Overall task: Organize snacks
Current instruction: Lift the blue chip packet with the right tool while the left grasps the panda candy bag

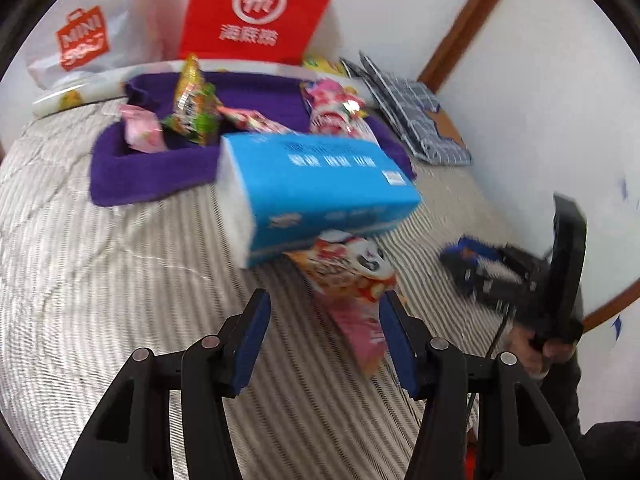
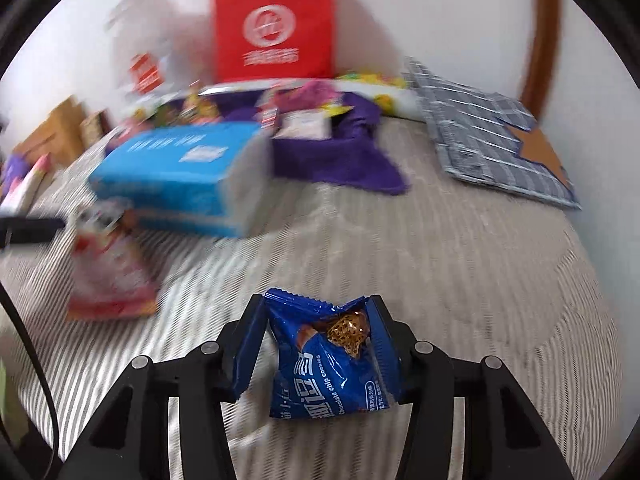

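Right gripper (image 2: 316, 340) clamped on a blue cookie packet (image 2: 332, 364) above the striped bedding (image 2: 440, 264); left gripper (image 1: 324, 320), jaws apart, by a panda snack bag (image 1: 348, 276) near the tissue pack (image 1: 320, 184).

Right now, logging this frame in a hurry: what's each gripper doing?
Left gripper: open, holding nothing.
Right gripper: shut on the blue cookie packet.

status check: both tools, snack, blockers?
Right tool shut on blue cookie packet. Left tool open, panda snack bag ahead between its fingers. Blue tissue pack sits between them and the purple bin.
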A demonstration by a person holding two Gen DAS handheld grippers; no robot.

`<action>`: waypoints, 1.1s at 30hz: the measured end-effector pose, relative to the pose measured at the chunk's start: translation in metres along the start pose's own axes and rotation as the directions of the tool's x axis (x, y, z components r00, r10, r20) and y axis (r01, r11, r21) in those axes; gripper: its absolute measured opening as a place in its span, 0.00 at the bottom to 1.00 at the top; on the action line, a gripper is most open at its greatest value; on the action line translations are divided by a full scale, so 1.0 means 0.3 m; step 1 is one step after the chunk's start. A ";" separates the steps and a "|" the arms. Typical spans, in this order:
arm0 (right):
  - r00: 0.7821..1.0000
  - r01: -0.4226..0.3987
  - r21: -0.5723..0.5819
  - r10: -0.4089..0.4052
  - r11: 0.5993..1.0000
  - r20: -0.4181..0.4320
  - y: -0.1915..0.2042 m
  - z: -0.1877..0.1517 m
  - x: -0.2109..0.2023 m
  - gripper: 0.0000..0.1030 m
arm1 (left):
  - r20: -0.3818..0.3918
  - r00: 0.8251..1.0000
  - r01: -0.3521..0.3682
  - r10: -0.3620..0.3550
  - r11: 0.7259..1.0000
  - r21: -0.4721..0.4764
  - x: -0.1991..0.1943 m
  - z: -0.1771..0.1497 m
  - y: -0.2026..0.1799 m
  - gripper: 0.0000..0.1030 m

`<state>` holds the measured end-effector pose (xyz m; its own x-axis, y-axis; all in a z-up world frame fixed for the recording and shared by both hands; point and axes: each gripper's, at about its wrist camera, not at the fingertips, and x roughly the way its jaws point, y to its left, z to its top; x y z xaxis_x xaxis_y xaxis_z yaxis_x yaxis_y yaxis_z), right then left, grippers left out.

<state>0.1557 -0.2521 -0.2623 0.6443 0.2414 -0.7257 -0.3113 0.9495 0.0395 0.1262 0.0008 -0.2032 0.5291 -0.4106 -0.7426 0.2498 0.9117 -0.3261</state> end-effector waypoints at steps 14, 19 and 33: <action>0.999 0.039 0.136 -0.035 0.990 -0.032 -0.095 0.033 0.048 0.48 | -0.059 0.998 -0.007 0.007 1.000 0.001 0.154 0.021 -0.082 0.55; 1.000 0.002 0.162 0.002 0.987 -0.026 -0.110 0.028 0.046 0.51 | -0.052 0.998 -0.021 0.021 1.000 -0.007 0.183 0.024 -0.089 0.55; 0.999 -0.011 0.139 0.015 0.990 -0.028 -0.092 0.028 0.046 0.60 | 0.004 0.993 -0.120 0.120 0.989 0.084 0.203 0.008 -0.139 0.49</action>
<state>0.1790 -0.2734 -0.2676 0.6195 0.2501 -0.7441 -0.2187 0.9653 0.1424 0.1501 -0.0622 -0.2333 0.5588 -0.2985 -0.7737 0.2519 0.9500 -0.1846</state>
